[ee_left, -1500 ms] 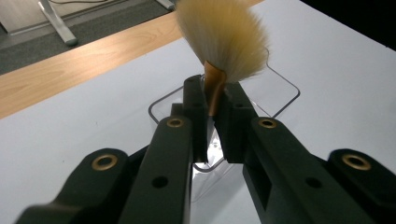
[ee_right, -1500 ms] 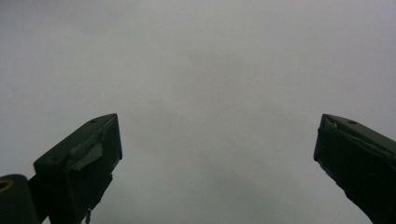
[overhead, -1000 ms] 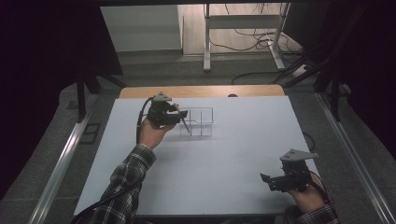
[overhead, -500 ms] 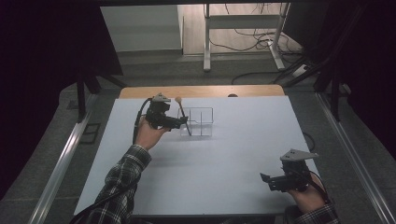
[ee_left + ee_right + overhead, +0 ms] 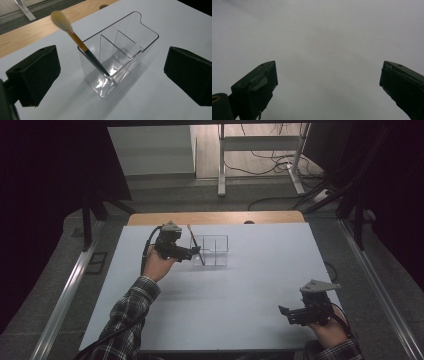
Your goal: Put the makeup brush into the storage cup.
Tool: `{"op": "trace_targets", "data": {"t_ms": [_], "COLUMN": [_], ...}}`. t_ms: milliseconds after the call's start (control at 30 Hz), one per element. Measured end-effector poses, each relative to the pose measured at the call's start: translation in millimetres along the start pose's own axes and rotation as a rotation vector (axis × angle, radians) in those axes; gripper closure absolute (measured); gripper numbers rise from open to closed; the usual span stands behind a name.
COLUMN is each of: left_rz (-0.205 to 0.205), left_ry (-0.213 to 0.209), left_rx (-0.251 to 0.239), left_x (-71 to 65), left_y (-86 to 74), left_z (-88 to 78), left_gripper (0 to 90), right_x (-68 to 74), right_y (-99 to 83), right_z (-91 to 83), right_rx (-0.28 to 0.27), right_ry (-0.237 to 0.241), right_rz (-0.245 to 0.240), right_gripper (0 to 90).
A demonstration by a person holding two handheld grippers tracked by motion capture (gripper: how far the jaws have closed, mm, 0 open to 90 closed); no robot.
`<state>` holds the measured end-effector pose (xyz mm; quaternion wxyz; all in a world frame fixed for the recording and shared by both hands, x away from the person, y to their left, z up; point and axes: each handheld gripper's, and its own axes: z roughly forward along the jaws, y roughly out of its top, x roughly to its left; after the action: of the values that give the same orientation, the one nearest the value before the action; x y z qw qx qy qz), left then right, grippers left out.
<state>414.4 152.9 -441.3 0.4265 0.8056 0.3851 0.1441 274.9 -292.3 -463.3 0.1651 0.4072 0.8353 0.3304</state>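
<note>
Left gripper [image 5: 110, 75] has just been opening its jaws; the fingers [image 5: 37, 75] are now standing spread wide with nothing between the pads. In the earlier high-view frames the same gripper sits tight against the brush; now the brush [image 5: 82, 46] is leaning free, so the release looks done.

Brush is standing in the end compartment of the clear organiser [image 5: 120, 55], centre of the left gripper view: dark handle tip down in the compartment's near corner, pale bristle head up and tilted toward the upper left of the frame, resting on the rim. The other compartments are holding nothing.

Judgement: the placing step is finished; what remains is backing the left gripper out without knocking the leaning handle.

Right gripper [image 5: 307, 312] is idling at the lower right of the high view, fingers [image 5: 254, 85] spread over bare white counter [image 5: 260, 285], gripping nothing.

Edges and room: the organiser [image 5: 211, 251] is sitting upper centre in the high view, near the counter's far edge with its wooden strip [image 5: 215, 217]. The left gripper [image 5: 192, 252] is hanging just beside the organiser's left end. Open counter is lying all across the lower middle of the frame, so a pull-back toward lower left looks unobstructed.
</note>
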Motion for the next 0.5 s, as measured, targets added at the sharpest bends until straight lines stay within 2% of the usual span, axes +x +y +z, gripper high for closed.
{"op": "trace_targets", "data": {"t_ms": [167,500], "left_rz": [-0.002,-0.007], "left_ry": [0.002,-0.02], "left_rx": [-0.003,-0.016], "left_x": [0.2,1.2], "left_y": [-1.5,-5.7], "left_z": [-4.0,-11.7], "left_gripper": [1.6,2.0], "right_x": [0.0,0.4], "right_y": [0.1,0.1], "right_z": [0.0,0.0], "right_rx": [0.0,0.002], "right_ry": [0.0,-0.001], "right_rz": [0.001,0.0], "right_gripper": [1.4,1.4]}}
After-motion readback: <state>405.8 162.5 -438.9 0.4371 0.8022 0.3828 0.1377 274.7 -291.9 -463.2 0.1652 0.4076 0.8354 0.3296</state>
